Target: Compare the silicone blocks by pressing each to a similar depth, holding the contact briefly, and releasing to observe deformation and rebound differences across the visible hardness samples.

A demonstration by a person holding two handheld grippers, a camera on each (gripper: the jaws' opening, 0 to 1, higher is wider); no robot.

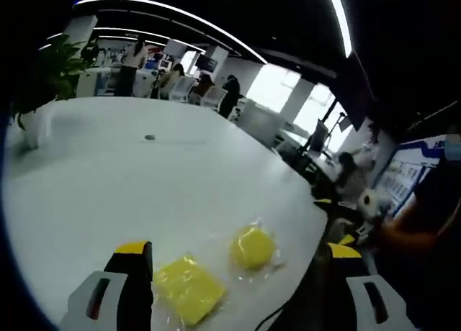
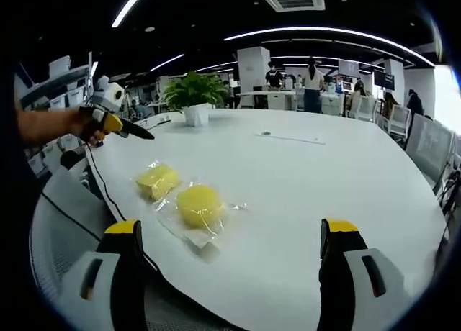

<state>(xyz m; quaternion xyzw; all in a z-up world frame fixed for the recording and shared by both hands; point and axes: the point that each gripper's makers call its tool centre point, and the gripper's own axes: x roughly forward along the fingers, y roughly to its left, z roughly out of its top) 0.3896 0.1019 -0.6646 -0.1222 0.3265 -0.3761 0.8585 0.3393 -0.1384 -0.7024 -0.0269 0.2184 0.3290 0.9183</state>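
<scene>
Two yellow silicone blocks lie in clear plastic bags near the edge of a white table (image 2: 324, 173). In the left gripper view the square block (image 1: 189, 288) sits beside my left jaw and the round block (image 1: 252, 246) lies between the jaws. My left gripper (image 1: 238, 249) is open and held above them. In the right gripper view the round block (image 2: 199, 205) is nearer and the square block (image 2: 158, 180) lies behind it to the left. My right gripper (image 2: 230, 227) is open and touches neither. A hand holds the left gripper (image 2: 115, 124) over the table's left edge.
A potted plant (image 2: 193, 93) stands at the table's far end, and a small dark disc (image 1: 149, 137) lies mid-table. A black cable (image 2: 108, 194) runs along the near edge. A grey chair (image 2: 65, 216) stands beside the table. People and desks fill the office behind.
</scene>
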